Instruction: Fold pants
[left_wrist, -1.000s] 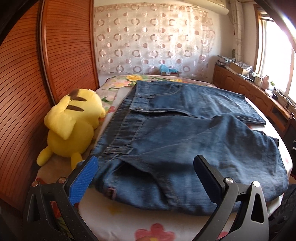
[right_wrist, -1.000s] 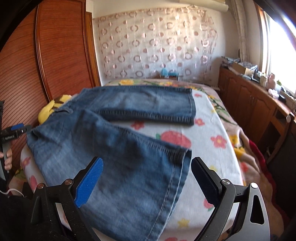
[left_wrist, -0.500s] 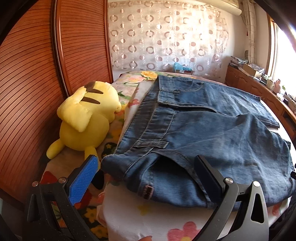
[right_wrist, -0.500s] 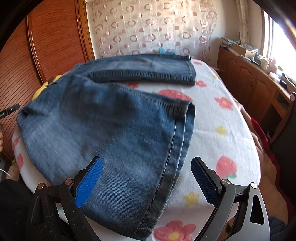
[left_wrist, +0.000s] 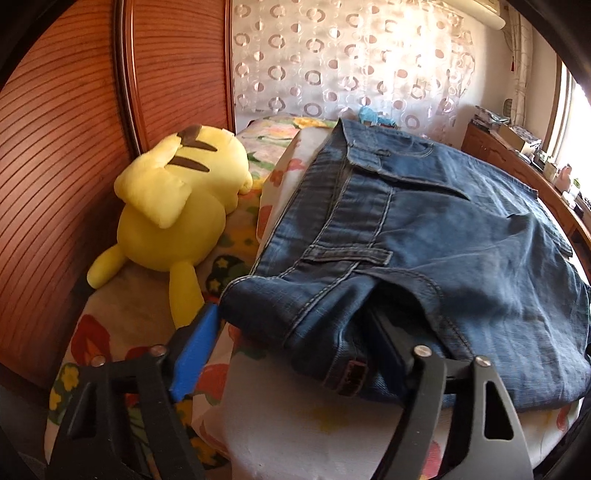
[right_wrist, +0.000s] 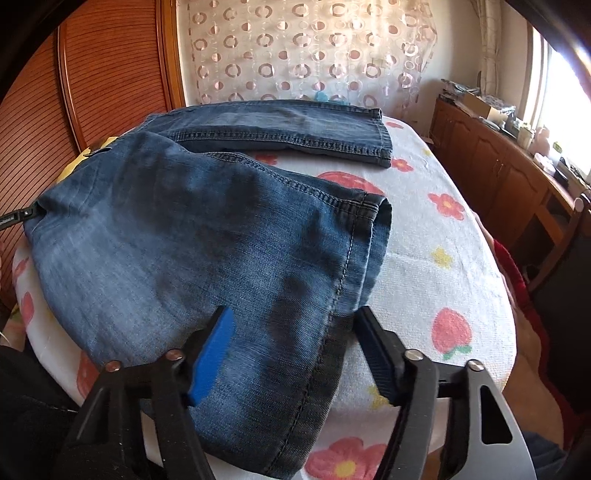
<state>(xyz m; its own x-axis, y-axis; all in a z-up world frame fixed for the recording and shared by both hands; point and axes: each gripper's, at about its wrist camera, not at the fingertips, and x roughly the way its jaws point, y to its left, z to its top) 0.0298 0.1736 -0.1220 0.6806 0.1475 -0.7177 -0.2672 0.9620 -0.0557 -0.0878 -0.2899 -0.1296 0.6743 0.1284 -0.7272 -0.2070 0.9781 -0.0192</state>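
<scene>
Both grippers have closed in on the jeans (left_wrist: 424, 236); label unreadable.

The jeans (left_wrist: 436, 236) are faded blue denim with pale stitching and a small dark label near the waistband. The bedspread (right_wrist: 443, 258) is white with red, pink and yellow flowers. The Pikachu plush (left_wrist: 173, 218) at left is bright yellow with brown stripes. The far curtain (right_wrist: 314, 55) is sheer, cream, dotted with pinkish rings. Each gripper has one blue pad (right_wrist: 212, 356) and one black.
</scene>
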